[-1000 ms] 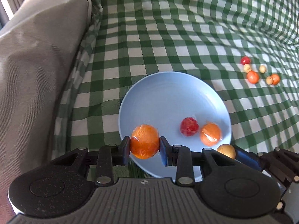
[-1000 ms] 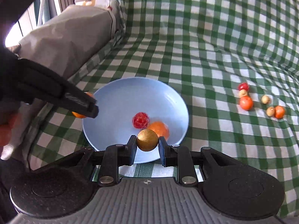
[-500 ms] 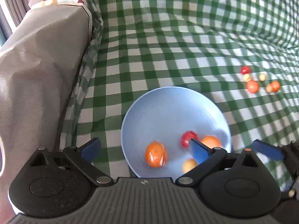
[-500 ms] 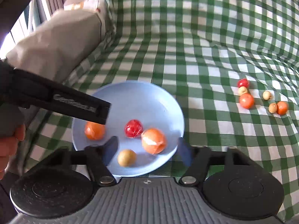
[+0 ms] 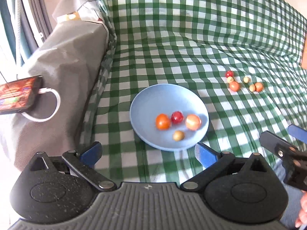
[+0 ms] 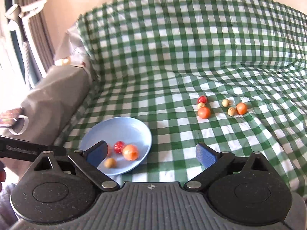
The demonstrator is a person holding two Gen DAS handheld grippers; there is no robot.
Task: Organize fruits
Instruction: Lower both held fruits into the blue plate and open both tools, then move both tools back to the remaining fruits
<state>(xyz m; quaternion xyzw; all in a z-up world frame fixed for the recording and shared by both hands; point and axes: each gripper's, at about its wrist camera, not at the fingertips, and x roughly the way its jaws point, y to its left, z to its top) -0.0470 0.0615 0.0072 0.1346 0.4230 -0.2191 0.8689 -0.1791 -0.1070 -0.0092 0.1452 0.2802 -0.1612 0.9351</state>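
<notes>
The left tongs [image 5: 147,154] are spread wide with nothing between the blue pads, held above the near rim of a light blue plate [image 5: 151,103]. The right tongs [image 6: 151,153] are opening, the last of their travel, and nothing is gripped between them either; in the right wrist view the left pad overlaps the plate [image 6: 122,126], which lies down and to the left.

Four fruits are seen lying in the plate: an orange fruit [image 5: 162,121], a red fruit [image 5: 177,117], a paler orange fruit [image 5: 193,122] and a small yellow-brown fruit [image 5: 178,135] nearest the rim.

Well apart, further out to the right on the green checked cloth [image 6: 172,72], six more fruits are clustered: a red one [image 6: 202,99] touching a small tan one [image 6: 201,105], an orange one [image 6: 204,112] just beside it, then two tan ones [image 6: 226,103] [image 6: 231,111] and another orange one [image 6: 241,108].

A grey cushion [image 5: 63,61] is seen at the left edge, with a phone [image 5: 18,94] and a white cable [image 5: 51,107] on it.
</notes>
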